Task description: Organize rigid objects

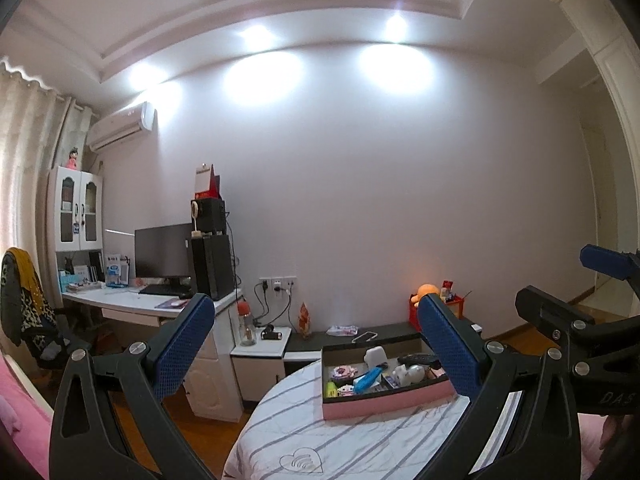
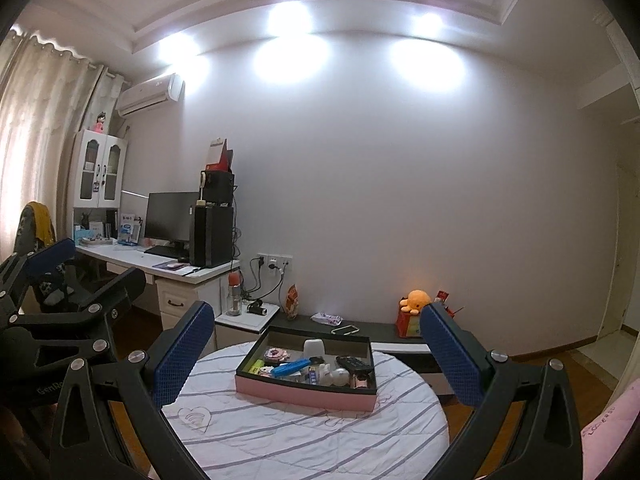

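We have 2 tools raised side by side in front of the round bench (image 2: 280, 436), which wears a striped cloth. The left tool (image 1: 316, 344) stands wide apart at the jaws and holds nothing; the right tool (image 2: 316, 344) is equally spread and empty. Neither touches anything.

The pink box (image 2: 304, 394) sits on the bench toward its far side, well apart from both tools. Inside it lies a jumble: a blue case (image 2: 290, 368), a white cup-like piece (image 2: 313, 347), a black remote (image 2: 353, 364), a pink flower-shaped item (image 2: 276, 354) and some small white figures we cannot identify.

What we think could go wrong: the pieces touch and overlap, so a wide tool coming down on 1 may nudge or pinch its neighbour too. The box walls leave little room beside the outer items, and a fingertip catching the rim could drag the light box across the cloth. The cloth itself may slide or bunch.

The box's long axis runs left to right across the bench, skewed slightly in the right wrist view, its near pink wall facing us. The blue case lies slanted, its right end higher in the view and farther from us; closing the jaws across its short side looks safest.
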`<move>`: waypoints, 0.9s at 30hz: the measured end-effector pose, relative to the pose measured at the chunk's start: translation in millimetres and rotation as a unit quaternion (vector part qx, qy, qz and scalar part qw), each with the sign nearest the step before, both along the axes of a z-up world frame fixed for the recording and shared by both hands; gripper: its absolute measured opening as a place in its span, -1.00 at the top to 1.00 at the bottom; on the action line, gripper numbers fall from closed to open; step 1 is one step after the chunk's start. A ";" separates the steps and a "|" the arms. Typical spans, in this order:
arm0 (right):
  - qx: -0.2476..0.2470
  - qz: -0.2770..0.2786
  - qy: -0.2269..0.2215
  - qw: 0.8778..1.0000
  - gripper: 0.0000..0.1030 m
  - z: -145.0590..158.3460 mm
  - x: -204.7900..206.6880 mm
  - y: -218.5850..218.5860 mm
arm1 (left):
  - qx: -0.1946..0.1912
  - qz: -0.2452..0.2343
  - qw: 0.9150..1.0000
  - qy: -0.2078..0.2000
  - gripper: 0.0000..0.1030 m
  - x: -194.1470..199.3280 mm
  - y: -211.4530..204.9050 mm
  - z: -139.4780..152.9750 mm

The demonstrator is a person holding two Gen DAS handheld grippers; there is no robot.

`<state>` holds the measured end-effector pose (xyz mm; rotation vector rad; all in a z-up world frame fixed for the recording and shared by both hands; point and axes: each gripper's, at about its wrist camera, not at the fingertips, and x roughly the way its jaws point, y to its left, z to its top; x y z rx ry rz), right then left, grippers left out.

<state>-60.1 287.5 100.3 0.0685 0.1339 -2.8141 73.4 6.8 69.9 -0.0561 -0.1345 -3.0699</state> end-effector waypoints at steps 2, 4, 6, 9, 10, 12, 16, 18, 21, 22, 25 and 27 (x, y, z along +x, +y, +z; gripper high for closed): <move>0.003 -0.005 0.005 1.000 -1.00 0.0 0.9 -0.1 | 0.001 -0.002 1.000 0.003 -0.99 -0.2 -0.5 -0.4; 0.005 -0.010 0.010 1.000 -1.00 0.3 2.7 -1.2 | 0.011 -0.004 1.000 0.010 -0.99 0.2 -1.6 -0.3; 0.013 -0.018 0.014 1.000 -1.00 -0.2 3.0 -3.5 | 0.028 -0.018 0.999 0.013 -0.99 0.5 -5.9 0.0; 0.007 -0.020 0.029 0.999 -1.00 1.8 10.0 -3.7 | 0.036 -0.030 0.999 0.020 -1.00 0.1 -8.2 -1.2; 0.006 -0.025 0.039 0.999 -1.00 2.0 13.8 -3.9 | 0.042 -0.032 0.998 0.017 -1.00 0.1 -9.4 -1.2; 0.010 -0.024 0.046 0.999 -1.00 4.6 18.6 -5.1 | 0.043 -0.032 0.998 0.015 -1.00 -0.6 -10.6 -1.5; 0.015 -0.022 0.038 0.999 -1.00 6.3 18.0 -6.3 | 0.035 -0.022 0.999 0.012 -1.00 -3.0 -9.1 -4.2; 0.016 -0.018 0.033 0.999 -1.00 6.2 16.4 -7.7 | 0.037 -0.023 0.999 0.004 -1.00 -5.8 -10.2 -5.5; 0.016 -0.016 0.028 0.999 -1.00 7.0 15.1 -8.6 | 0.040 -0.023 0.999 0.001 -1.00 -7.5 -10.7 -6.9; 0.015 -0.015 0.026 0.999 -1.00 7.3 13.9 -8.7 | 0.039 -0.021 0.999 0.002 -1.00 -8.0 -10.1 -7.2; 0.014 -0.012 0.023 1.000 -1.00 6.2 11.5 -8.9 | 0.033 -0.016 0.999 0.008 -1.00 -7.1 -8.6 -8.1; 0.014 -0.013 0.024 1.000 -1.00 5.4 8.9 -10.2 | 0.032 -0.017 0.999 0.006 -1.00 -8.6 -8.1 -8.8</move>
